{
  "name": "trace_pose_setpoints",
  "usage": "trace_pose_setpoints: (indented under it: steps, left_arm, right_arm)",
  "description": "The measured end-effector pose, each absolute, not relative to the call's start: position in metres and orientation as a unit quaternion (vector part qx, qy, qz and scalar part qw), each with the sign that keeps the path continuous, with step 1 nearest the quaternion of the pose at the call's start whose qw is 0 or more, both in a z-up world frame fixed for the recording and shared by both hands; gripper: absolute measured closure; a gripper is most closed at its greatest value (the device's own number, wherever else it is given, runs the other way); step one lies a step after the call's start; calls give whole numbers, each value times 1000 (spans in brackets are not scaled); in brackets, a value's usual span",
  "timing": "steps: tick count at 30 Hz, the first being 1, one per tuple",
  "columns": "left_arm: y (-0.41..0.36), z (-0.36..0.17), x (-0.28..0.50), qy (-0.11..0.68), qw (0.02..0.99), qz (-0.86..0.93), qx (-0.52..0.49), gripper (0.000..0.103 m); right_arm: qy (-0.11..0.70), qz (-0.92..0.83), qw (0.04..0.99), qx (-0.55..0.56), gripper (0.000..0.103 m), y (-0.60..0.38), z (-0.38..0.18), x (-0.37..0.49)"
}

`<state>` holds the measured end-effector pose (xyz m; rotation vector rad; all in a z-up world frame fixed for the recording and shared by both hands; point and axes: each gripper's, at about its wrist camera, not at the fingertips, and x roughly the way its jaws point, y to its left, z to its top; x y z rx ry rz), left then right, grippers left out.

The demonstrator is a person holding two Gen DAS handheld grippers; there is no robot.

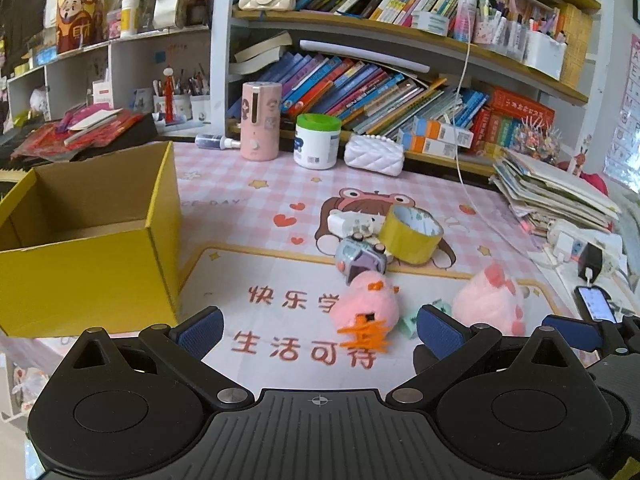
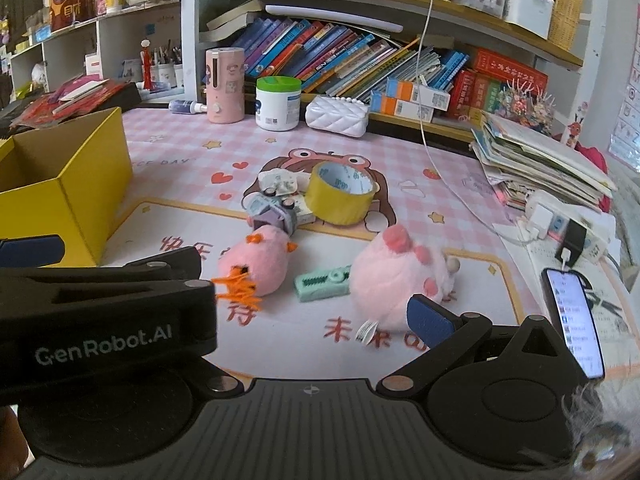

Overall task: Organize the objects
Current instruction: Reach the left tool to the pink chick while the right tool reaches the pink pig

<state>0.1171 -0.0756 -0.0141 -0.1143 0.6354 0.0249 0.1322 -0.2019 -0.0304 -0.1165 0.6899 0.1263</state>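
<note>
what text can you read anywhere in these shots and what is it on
"GenRobot.AI": white lettering on the black left gripper body crossing the right wrist view.
"快乐学" and "生活可待": red characters on the desk mat, the first line cut off by the pink plush chick.
"E DAY": faint pink print on the mat, its start hidden by the yellow box.
Book spines, white jar label, phone screen: too small or blurred.

Books are leaning in crowded rows along the shelves at the back, while a pink canister, a green-lidded tub and a white quilted purse are standing before them; a phone is charging at right.
</note>
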Motion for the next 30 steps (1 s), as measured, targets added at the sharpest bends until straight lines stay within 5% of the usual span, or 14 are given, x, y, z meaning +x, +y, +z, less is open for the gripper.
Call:
trace_pose_setpoints:
  steps: [30]
  left_arm:
    - [-101, -31, 172, 347, 931, 91, -66, 0]
  right_arm:
    - [385, 69, 919, -45, 2, -266, -71, 242]
